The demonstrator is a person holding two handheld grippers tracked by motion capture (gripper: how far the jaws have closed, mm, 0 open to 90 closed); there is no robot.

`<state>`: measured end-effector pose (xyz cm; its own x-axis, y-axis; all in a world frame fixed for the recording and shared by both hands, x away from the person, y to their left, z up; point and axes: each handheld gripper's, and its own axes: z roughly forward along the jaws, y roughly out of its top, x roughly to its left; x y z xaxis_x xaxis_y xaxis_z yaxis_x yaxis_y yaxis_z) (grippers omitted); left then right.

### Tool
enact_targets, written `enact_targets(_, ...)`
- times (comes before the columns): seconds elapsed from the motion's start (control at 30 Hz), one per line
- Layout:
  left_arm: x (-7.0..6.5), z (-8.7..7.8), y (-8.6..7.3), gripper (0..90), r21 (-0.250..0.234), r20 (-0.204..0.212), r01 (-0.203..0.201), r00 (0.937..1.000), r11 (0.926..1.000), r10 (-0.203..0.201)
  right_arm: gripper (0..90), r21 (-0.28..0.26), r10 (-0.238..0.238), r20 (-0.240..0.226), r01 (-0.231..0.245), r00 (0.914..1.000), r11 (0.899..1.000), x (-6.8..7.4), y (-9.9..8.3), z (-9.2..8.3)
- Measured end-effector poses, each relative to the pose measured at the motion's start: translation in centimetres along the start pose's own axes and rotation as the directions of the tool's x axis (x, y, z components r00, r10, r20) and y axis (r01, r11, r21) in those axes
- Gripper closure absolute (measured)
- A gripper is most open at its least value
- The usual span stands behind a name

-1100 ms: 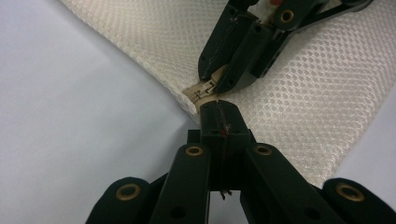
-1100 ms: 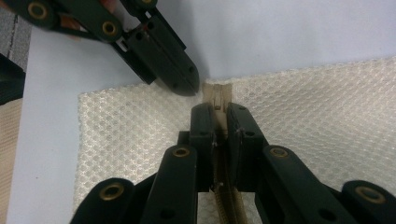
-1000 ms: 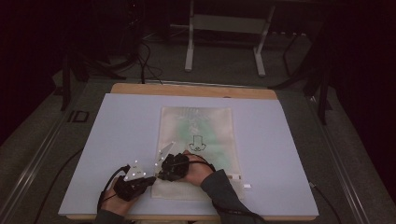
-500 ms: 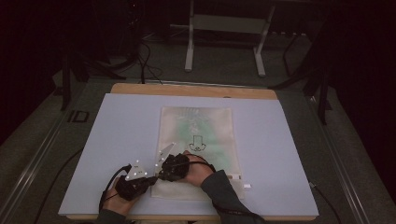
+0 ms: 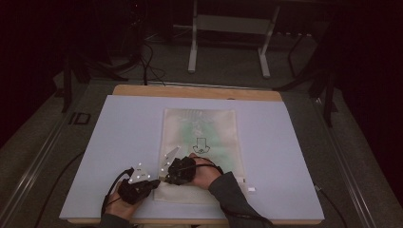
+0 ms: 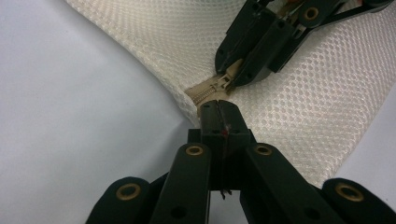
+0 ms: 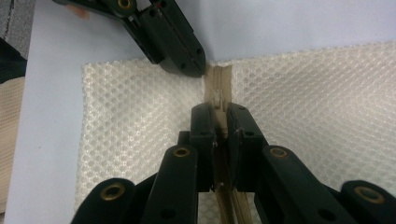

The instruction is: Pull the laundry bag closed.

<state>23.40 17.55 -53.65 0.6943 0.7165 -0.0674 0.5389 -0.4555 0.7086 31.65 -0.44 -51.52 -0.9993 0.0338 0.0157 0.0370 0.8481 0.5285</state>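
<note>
My right gripper [image 7: 219, 116] is clenched on the zipper pull [image 7: 218, 103]; my left gripper [image 6: 218, 108] pinches the zipper's end [image 6: 205, 91] at the mesh bag's [image 5: 199, 142] near-left corner; the zipper runs rightward along the near edge, away from the left gripper.

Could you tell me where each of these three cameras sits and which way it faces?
High view: above the person's side, looking forward and down at the mesh bag; both forearms show.
Left gripper view: on the left gripper, looking along its fingers at the zipper.
Right gripper view: on the right gripper, pinching the zipper pull.
Both gripper views share the zipper and the other gripper.
</note>
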Motion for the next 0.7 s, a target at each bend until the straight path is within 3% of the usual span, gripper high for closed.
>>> enact_targets(0.23, 0.1, 0.0, 0.0, 90.0, 0.000, 0.004, 0.008, 1.0000, 1.0000, -0.008, 82.3, 0.032, -0.034, 0.019, 0.034, 0.9992, 0.999, 0.3, 0.1, -0.2)
enact_targets(0.43, 0.1, 0.0, 0.1, 89.8, 0.000, 0.013, 0.010, 0.9999, 0.9999, -0.010, 82.2, 0.023, -0.024, 0.014, 0.023, 0.9996, 0.999, 0.3, 0.0, -0.1)
enact_targets(0.53, 0.7, -0.1, -0.1, 89.5, -0.020, 0.047, 0.064, 0.9969, 0.9977, -0.063, 82.2, 0.028, -0.028, 0.020, 0.027, 0.9994, 0.999, 0.3, 0.2, -0.1)
enact_targets(0.7, 1.1, -0.1, 0.3, 89.1, -0.086, 0.031, 0.057, 0.9980, 0.9946, -0.055, 82.2, 0.015, -0.022, 0.016, 0.021, 0.9996, 1.000, 0.3, 0.3, 0.1)
